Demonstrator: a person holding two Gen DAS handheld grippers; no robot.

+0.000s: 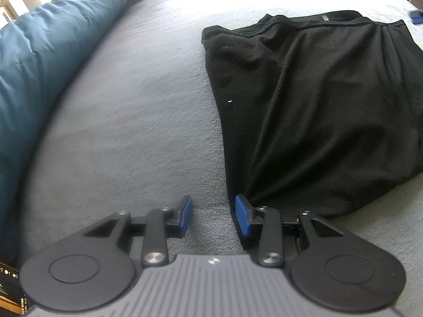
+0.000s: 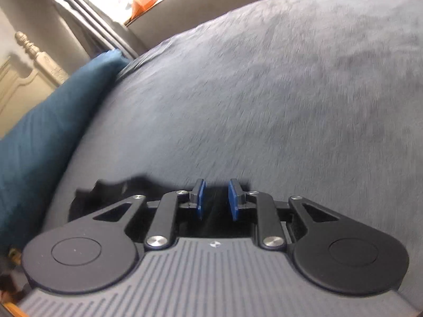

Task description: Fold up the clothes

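1. The left claw (image 1: pixel 213 215) has black linkage arms, silver screw heads and blue pads on its fingers (image 1: pixel 242 218).
2. The right claw (image 2: pixel 216 199) looks the same.
3. Each body is grey and ribbed, flanked by two round black discs, with a small white mark.

Black on grey: a dark garment lies across a pale grey fleece bed cover (image 1: pixel 132 121).

The soft black cloth garment (image 1: pixel 312 100) is plain, flecked with tiny white lint specks. A teal-blue quilted duvet (image 1: pixel 47 60) borders the cover; a cream carved wooden headboard (image 2: pixel 29 66) and an orange object (image 2: pixel 144 1) show beyond. Both the left gripper (image 1: pixel 214 218) and right gripper (image 2: pixel 215 198) are matte black with bright blue pads (image 1: pixel 243 218) and ribbed grey bodies.
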